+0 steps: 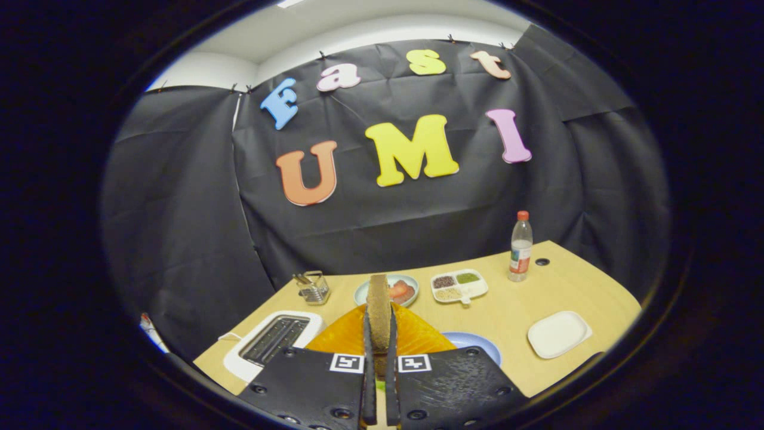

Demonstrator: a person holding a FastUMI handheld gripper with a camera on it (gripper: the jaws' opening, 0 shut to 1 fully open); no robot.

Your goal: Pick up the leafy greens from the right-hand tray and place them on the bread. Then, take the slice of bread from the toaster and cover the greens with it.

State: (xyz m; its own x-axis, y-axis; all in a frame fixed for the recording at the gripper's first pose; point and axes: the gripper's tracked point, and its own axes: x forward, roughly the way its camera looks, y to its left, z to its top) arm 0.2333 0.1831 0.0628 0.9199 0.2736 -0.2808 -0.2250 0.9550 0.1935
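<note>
My jaws, closed on an upright bread slice, hang above an orange plate. Toaster flanks the left, blue plate the right; bare tabletop separates these from the white tray and bottle.

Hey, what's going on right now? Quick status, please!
Hand-held gripper shut on bread slice, held upright on edge. Toaster beside it, slots empty. Orange plate just ahead. Nothing blocking.
</note>
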